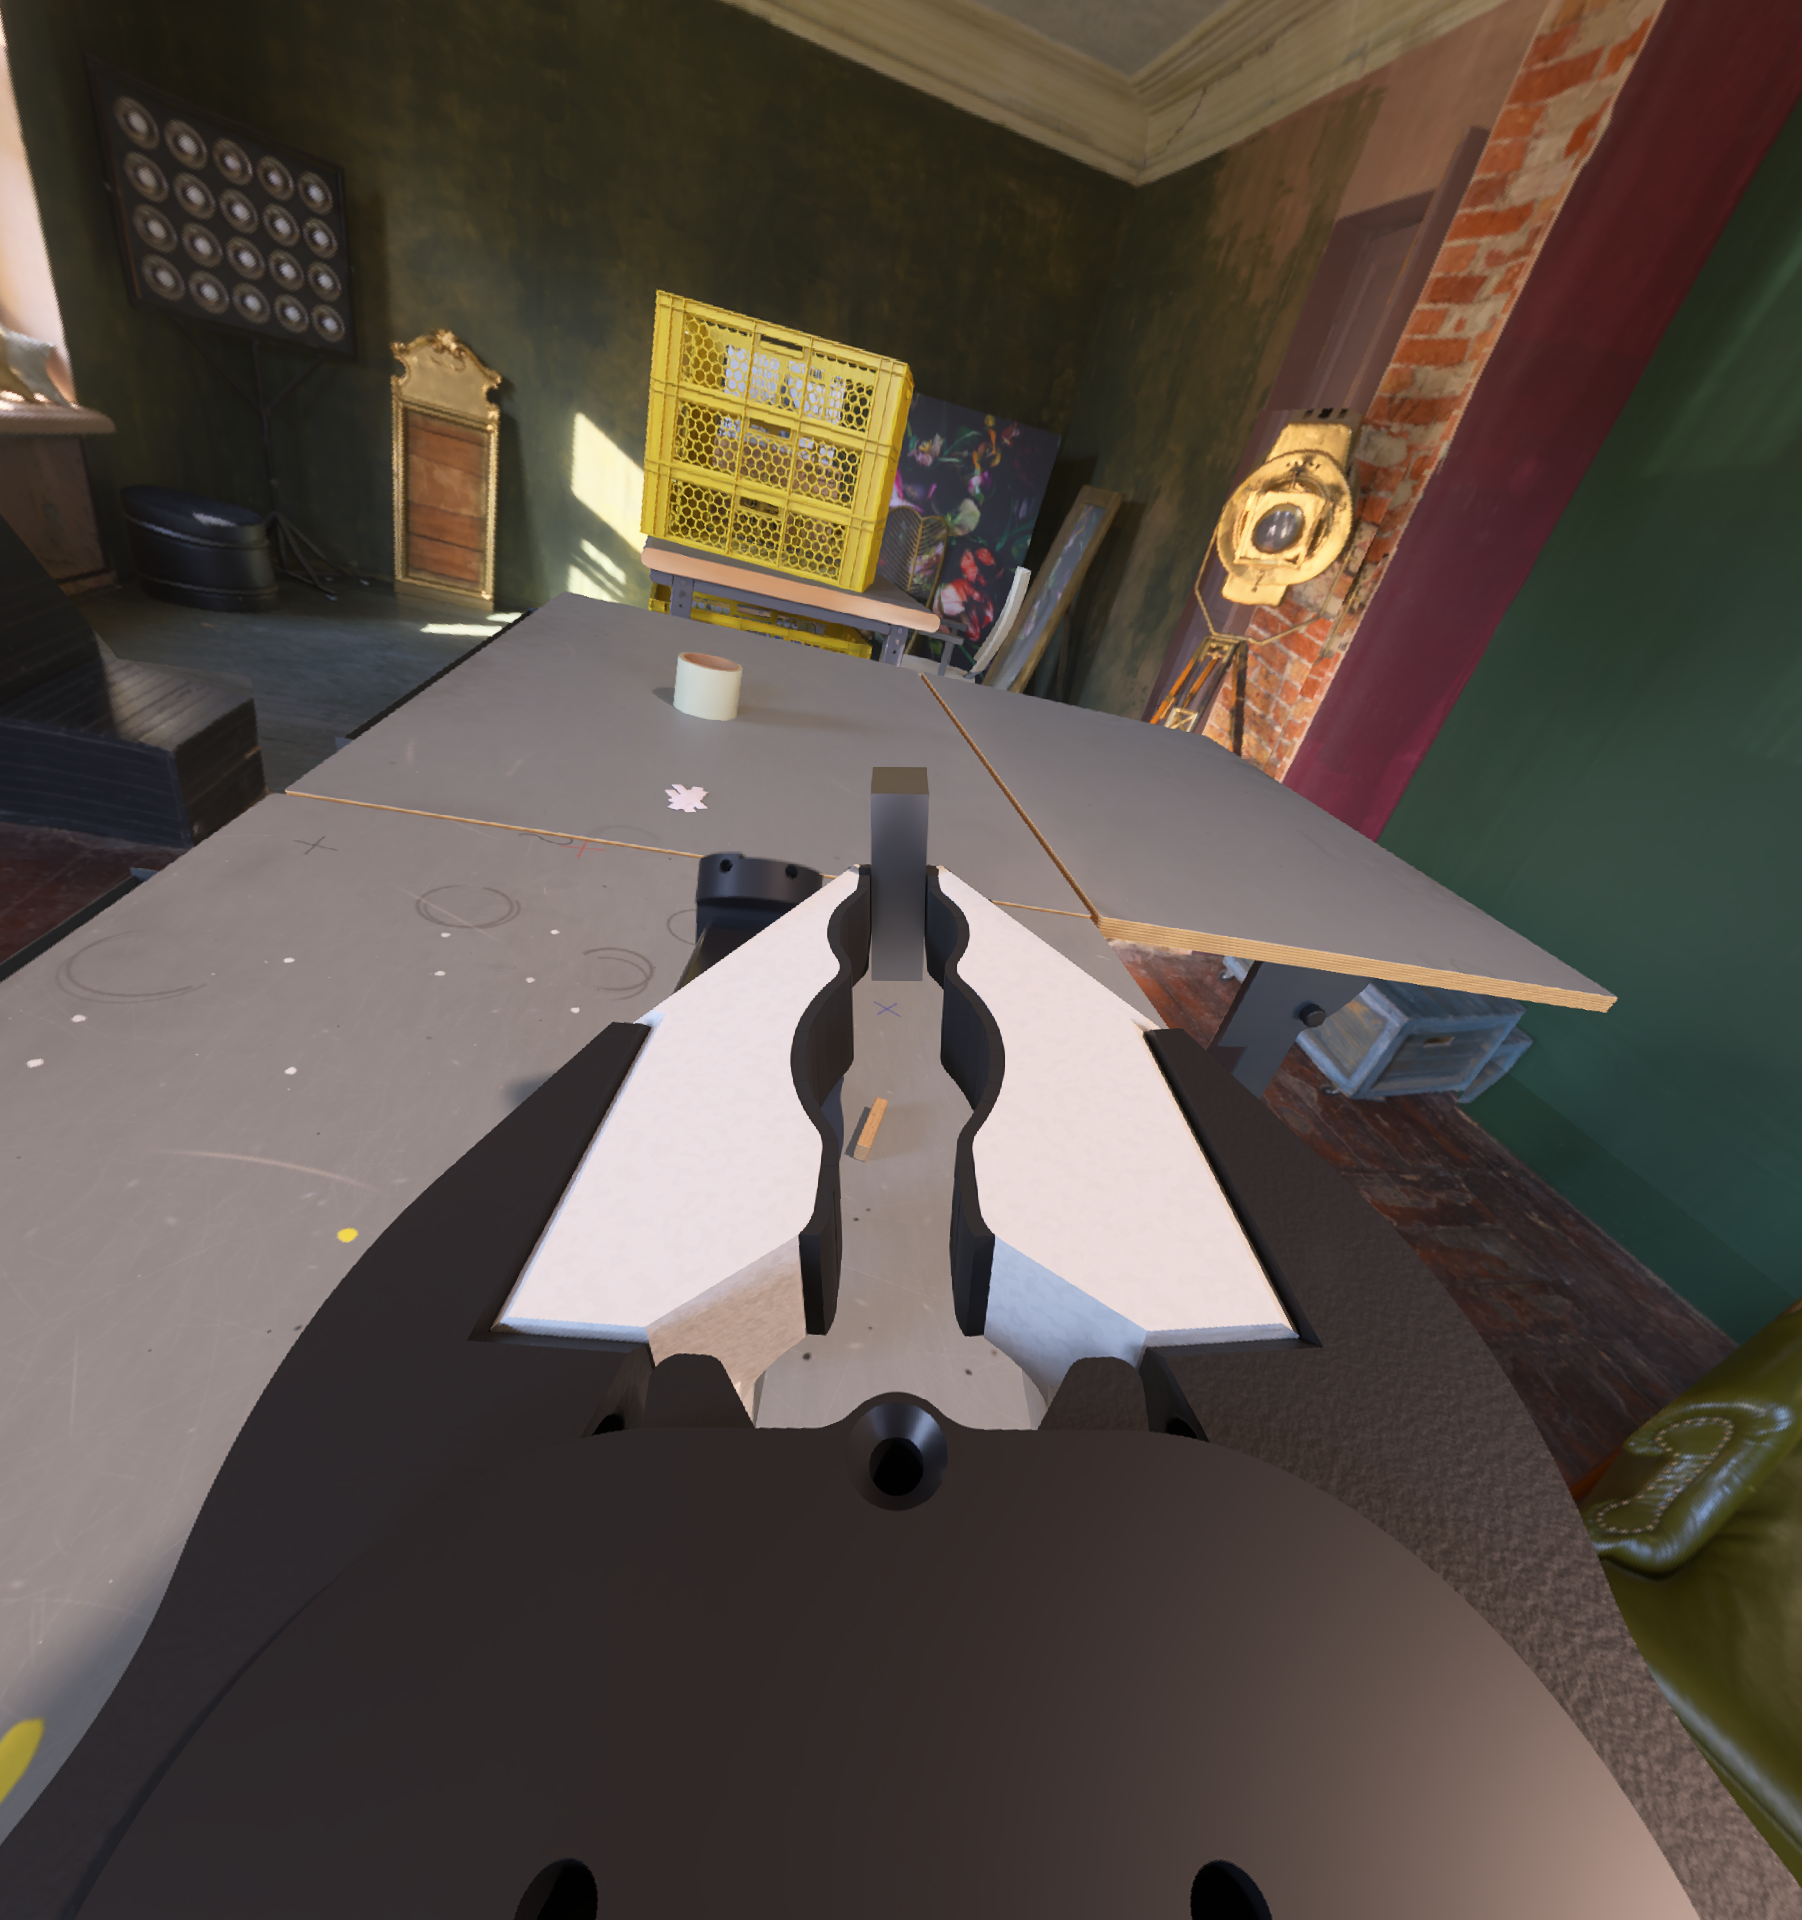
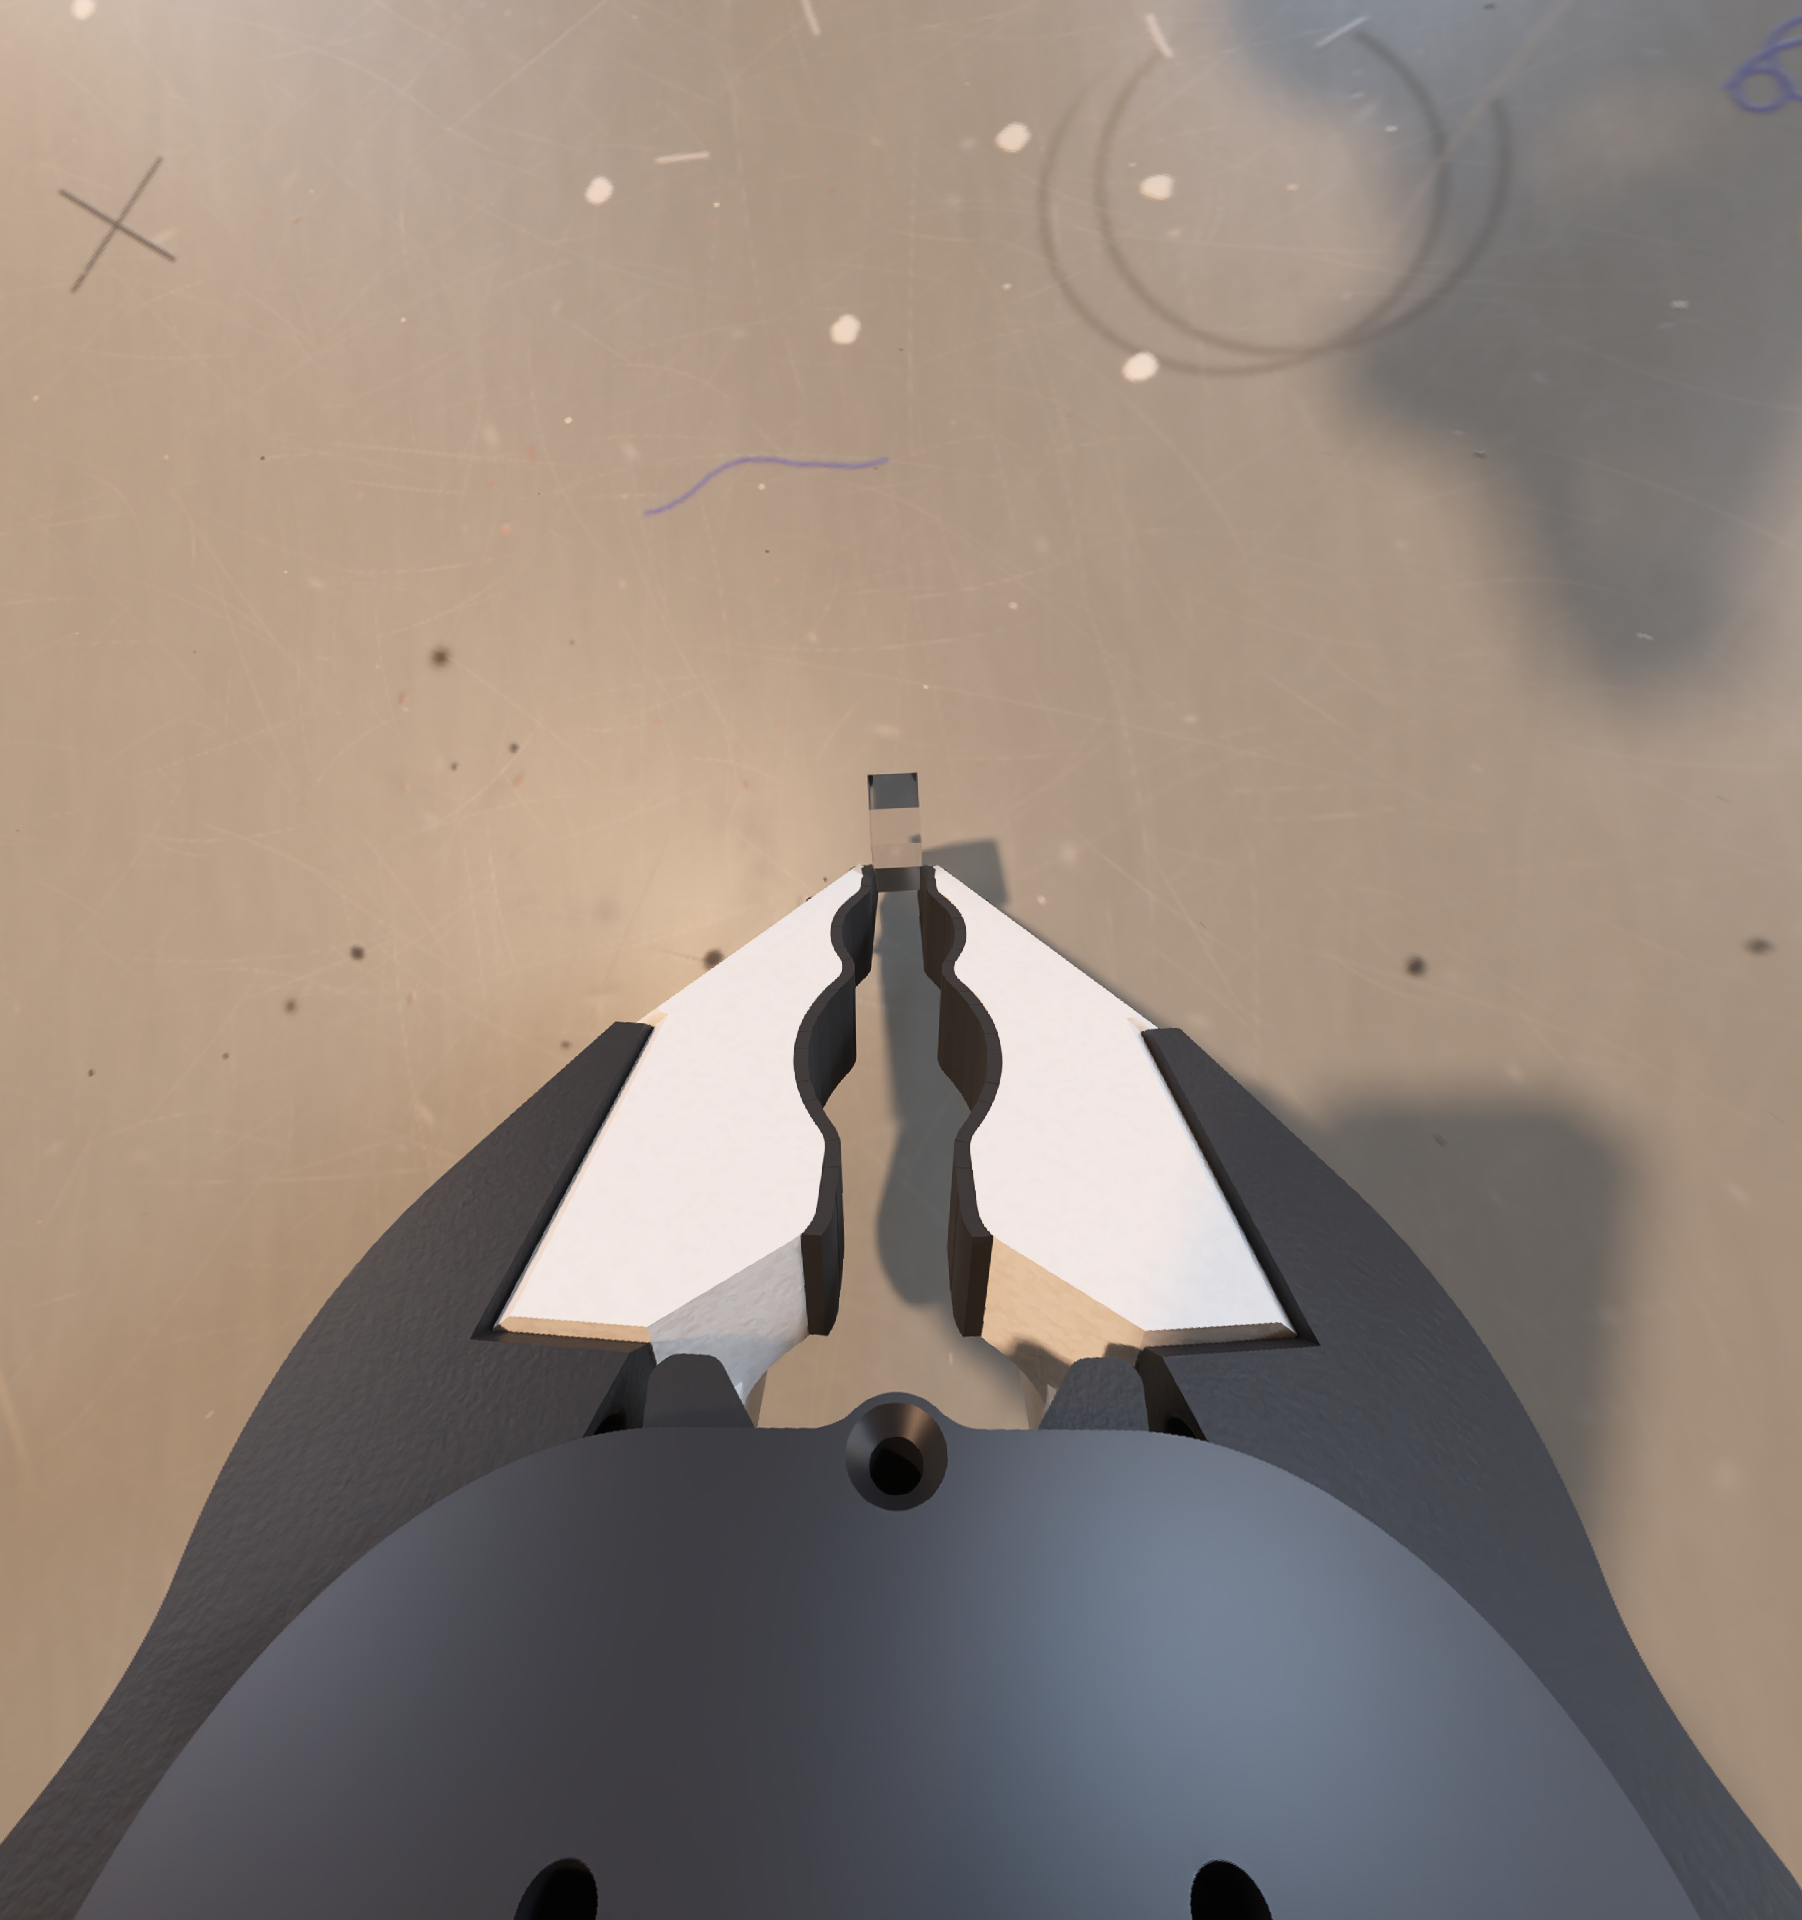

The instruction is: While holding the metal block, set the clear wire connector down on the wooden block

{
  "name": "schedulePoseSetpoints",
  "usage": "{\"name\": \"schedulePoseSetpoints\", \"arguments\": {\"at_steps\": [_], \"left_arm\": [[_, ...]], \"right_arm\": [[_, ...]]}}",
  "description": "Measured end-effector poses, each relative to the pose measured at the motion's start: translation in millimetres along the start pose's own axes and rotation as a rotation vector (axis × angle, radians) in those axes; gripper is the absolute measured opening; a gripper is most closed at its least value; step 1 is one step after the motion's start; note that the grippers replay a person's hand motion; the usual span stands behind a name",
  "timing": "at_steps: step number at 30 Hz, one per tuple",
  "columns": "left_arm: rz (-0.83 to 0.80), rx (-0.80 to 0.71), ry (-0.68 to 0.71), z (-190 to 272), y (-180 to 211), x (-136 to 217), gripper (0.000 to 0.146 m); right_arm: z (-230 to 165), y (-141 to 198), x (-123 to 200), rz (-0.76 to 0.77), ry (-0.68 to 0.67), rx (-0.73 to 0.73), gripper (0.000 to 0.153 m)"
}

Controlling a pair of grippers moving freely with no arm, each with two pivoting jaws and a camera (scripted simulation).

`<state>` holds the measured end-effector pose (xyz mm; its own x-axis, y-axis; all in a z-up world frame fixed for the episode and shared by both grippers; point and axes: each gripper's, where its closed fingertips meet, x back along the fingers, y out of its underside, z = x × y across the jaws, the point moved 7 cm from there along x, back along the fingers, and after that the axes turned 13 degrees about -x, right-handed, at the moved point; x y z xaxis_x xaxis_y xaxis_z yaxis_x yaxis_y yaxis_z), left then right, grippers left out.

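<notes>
In the left wrist view my left gripper [image 1: 897,883] is shut on a grey metal block [image 1: 898,852] that stands upright between the fingertips, held above the grey table [image 1: 253,1091]. A small wooden block [image 1: 868,1129] lies on the table below, seen through the gap between the fingers. In the right wrist view my right gripper [image 2: 895,878] points down at the tabletop [image 2: 357,623] and is shut on a small clear wire connector [image 2: 895,823] that sticks out past the fingertips. The wooden block does not show in the right wrist view.
A roll of pale tape [image 1: 708,686] stands farther back on the table. Part of the other gripper's dark body [image 1: 746,883] shows just left of my left fingertips. A yellow crate [image 1: 772,468] sits beyond the table. The table's right edge [image 1: 1344,961] drops off close by.
</notes>
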<state>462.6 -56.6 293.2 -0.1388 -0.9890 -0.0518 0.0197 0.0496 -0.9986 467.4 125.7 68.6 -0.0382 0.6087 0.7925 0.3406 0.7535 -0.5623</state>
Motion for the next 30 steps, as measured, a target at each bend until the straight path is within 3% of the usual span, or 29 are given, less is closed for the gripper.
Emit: {"name": "schedulePoseSetpoints", "arguments": {"at_steps": [2,5,8,12,15,21,30], "left_arm": [[0.005,0.0,-0.012,0.0,-1.7,4.0,0.009],[-0.028,-0.016,-0.099,-1.9,-3.6,15.2,0.009],[-0.101,-0.06,-0.237,-3.9,-4.9,29.2,0.009],[-0.068,-0.082,-0.253,2.8,-12.9,40.9,0.009],[-0.027,-0.091,-0.237,9.3,-18.9,47.2,0.009],[0.023,-0.106,-0.209,17.3,-25.7,56.0,0.009],[0.047,-0.107,-0.183,20.9,-28.4,58.0,0.009]], "right_arm": [[-1.8,-3.1,18.5,-0.026,0.063,-0.013,0.008],[-13.8,4.9,67.5,-0.137,0.287,-0.098,0.008],[-34.4,35.3,98.6,-0.391,0.424,-0.183,0.008],[-48.9,68.8,104.3,-0.814,0.503,-0.214,0.008],[-57.0,78.0,100.5,-0.983,0.524,-0.195,0.008],[-58.6,91.5,86.7,-1.12,0.524,-0.22,0.008],[-56.4,106.1,74.9,-1.149,0.524,-0.265,0.008]]}}
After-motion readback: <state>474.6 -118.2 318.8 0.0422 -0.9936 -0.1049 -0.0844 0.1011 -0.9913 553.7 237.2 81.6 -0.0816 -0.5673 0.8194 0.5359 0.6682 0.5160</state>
